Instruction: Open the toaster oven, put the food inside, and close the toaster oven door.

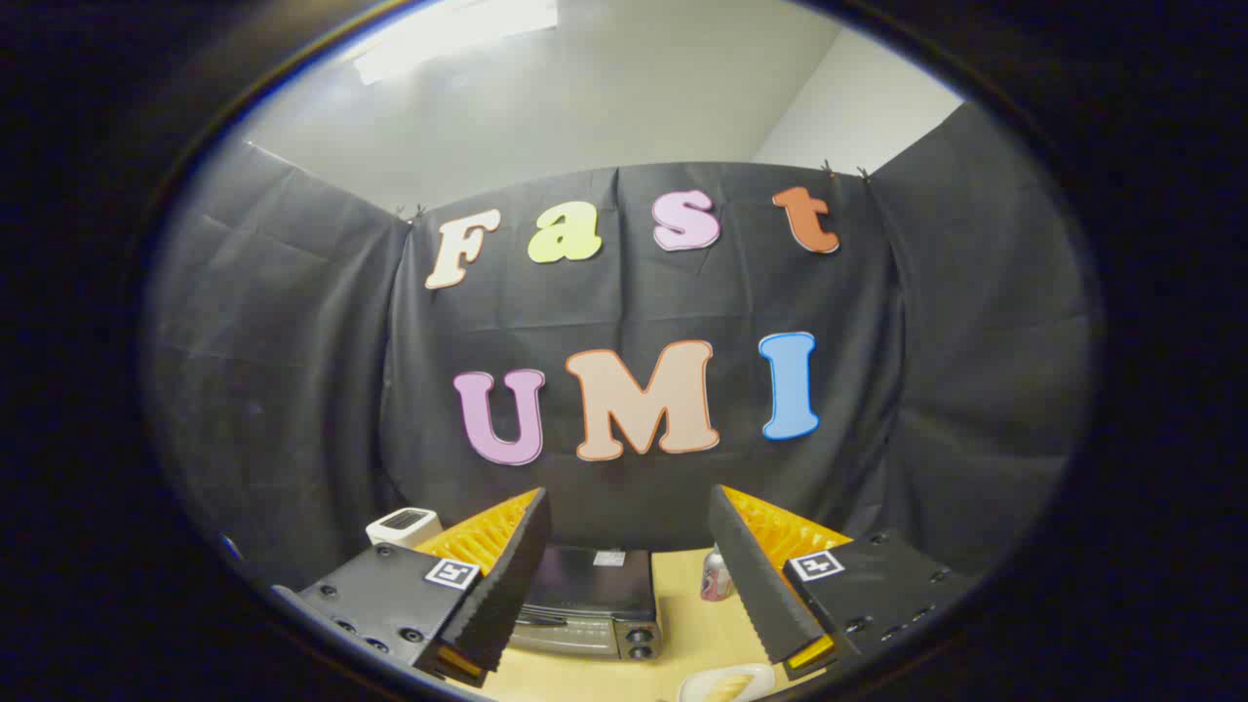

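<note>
Between the spread fingers of the gripper [629,575], nothing held. Just beyond and below them, on the table [687,624], the toaster oven [590,600], door shut. Near the right finger, a can [717,577]; closer in, a plate [694,685] with the food [726,688], likely bread. Probably light and soft, so best pinched gently across the middle. Oven door likely stiff; better taken by the handle [541,616].

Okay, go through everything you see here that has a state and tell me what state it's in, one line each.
Toaster oven: door shut, nothing put inside yet.
Claw: open, fingers spread wide, holding nothing, raised above the table.
Food: lying on a white plate on the table, just ahead of the fingers, untouched.
Can: standing upright beside the toaster oven.
White gadget: sitting by the booth wall, state unclear.
</note>
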